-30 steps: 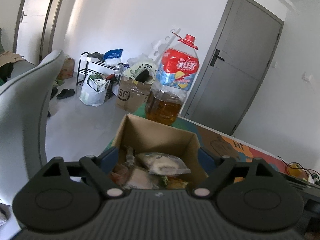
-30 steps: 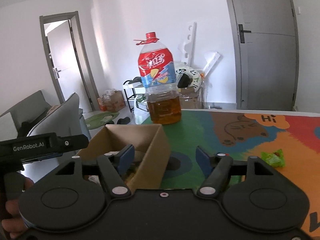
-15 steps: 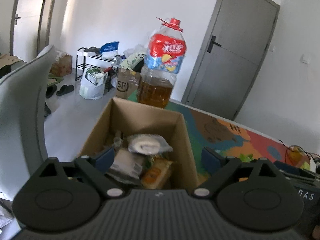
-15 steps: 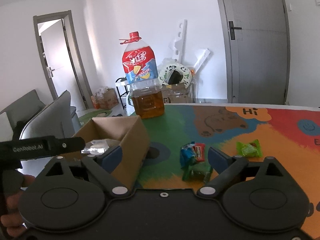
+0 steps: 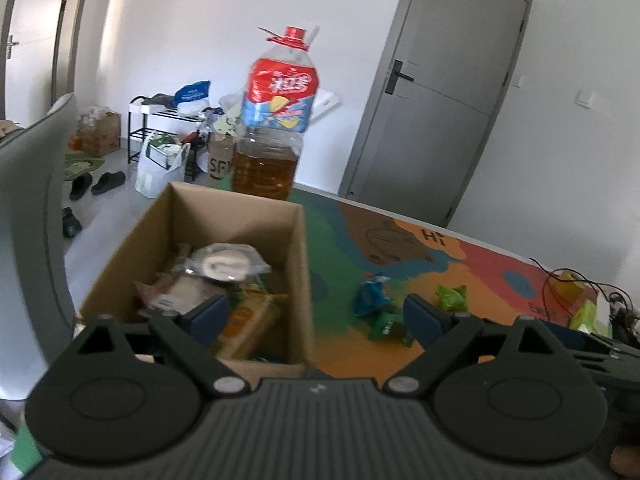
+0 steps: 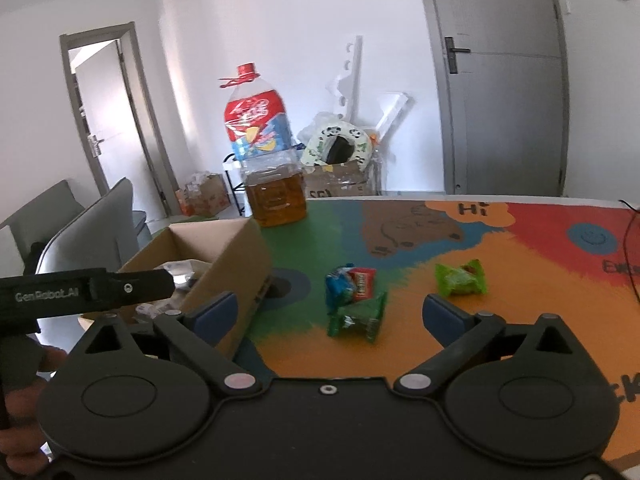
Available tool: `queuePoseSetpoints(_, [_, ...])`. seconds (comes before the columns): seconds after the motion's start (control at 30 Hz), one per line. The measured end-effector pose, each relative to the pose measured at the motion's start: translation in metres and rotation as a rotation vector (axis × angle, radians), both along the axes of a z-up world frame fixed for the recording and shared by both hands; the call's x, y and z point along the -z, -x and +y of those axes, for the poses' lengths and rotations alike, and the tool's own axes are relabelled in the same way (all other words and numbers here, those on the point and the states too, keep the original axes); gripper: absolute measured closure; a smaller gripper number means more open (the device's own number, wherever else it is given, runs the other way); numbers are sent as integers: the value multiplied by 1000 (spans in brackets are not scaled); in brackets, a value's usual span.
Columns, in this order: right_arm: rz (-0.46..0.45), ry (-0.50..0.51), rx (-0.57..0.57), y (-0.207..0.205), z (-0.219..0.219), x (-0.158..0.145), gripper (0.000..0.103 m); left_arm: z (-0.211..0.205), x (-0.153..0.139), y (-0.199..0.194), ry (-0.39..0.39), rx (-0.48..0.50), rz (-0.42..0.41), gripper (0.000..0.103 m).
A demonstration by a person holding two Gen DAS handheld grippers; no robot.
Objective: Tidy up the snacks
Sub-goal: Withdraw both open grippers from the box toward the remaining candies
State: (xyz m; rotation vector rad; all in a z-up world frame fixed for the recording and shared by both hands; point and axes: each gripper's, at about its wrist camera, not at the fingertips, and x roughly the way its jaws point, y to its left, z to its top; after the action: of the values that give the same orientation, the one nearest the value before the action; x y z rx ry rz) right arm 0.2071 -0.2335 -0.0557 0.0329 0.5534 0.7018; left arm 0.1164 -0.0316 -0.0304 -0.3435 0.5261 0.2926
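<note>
Green packet (image 6: pixel 354 318) is lying on the desk (image 6: pixel 520 320) just ahead of our right tongs (image 6: pixel 330 314), between their just-widened, empty jaws, long axis crosswise. Our left tongs (image 5: pixel 316 316) are gaping empty over the box (image 5: pixel 298 280) edge, farther off.

The word "Hi" is written on the colorful table mat (image 6: pixel 520 280), in an orange patch near the top middle of the right wrist picture. A black bar (image 6: pixel 86 290) at the left of that picture says "GenRobot.AI" in pale letters. In the left wrist picture, a brown floor box (image 5: pixel 220 162) behind the big oil bottle (image 5: pixel 276 120) shows "SF", and the bottle's red label has letters too blurred to read.
</note>
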Motion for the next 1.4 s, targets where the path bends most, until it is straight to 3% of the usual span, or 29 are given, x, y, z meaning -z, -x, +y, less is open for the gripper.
queuePoseSetpoints(0.67, [33, -23, 104, -32, -52, 26, 3, -50, 14, -29, 46, 48, -46, 10])
queuePoseSetpoints(0.83, [48, -32, 132, -45, -61, 35, 5, -63, 19, -35, 51, 94, -99, 10])
queuePoseSetpoints(1.1, [76, -39, 147, -68, -65, 47, 16, -74, 37, -60, 44, 109, -74, 17])
queuePoseSetpoints(1.4, [115, -44, 115, -108, -58, 50, 18, -74, 59, -91, 56, 75, -39, 27])
